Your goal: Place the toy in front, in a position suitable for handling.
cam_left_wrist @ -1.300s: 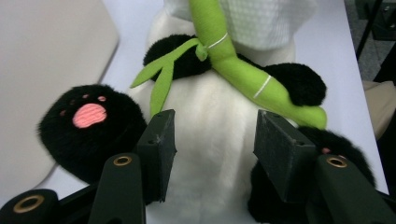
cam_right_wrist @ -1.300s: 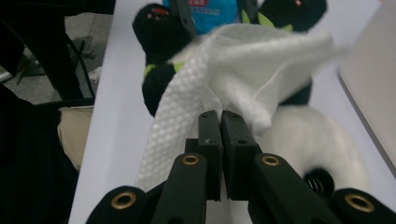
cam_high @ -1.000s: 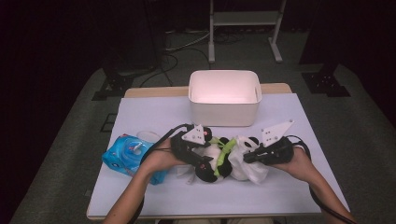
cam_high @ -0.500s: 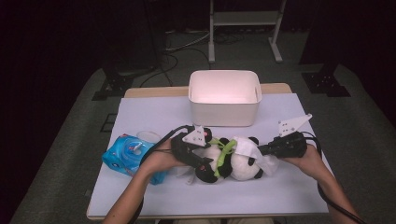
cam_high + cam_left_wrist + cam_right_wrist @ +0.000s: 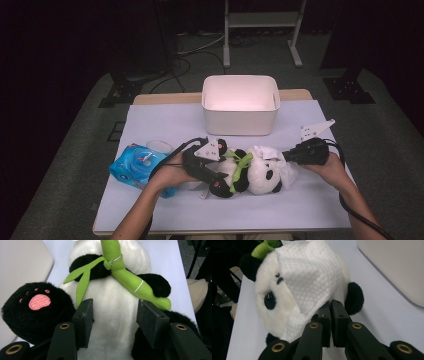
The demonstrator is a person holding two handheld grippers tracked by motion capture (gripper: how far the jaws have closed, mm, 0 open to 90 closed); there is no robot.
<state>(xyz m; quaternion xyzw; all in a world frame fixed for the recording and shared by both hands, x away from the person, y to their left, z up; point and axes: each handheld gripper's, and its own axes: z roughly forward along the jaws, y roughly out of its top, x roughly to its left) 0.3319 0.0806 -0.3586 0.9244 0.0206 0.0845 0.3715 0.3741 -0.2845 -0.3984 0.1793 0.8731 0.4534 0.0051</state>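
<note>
Wipe (image 5: 308, 280) in right tool (image 5: 331, 315), over panda's (image 5: 274, 302) face

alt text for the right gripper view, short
The right gripper has its jaws shut on a white tissue draped over the face of a plush panda lying on a white table. A beige bin sits at upper right.

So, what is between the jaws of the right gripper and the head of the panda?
A white tissue. In the right gripper view the right gripper pinches its lower edge while it drapes over the panda's face.
</note>
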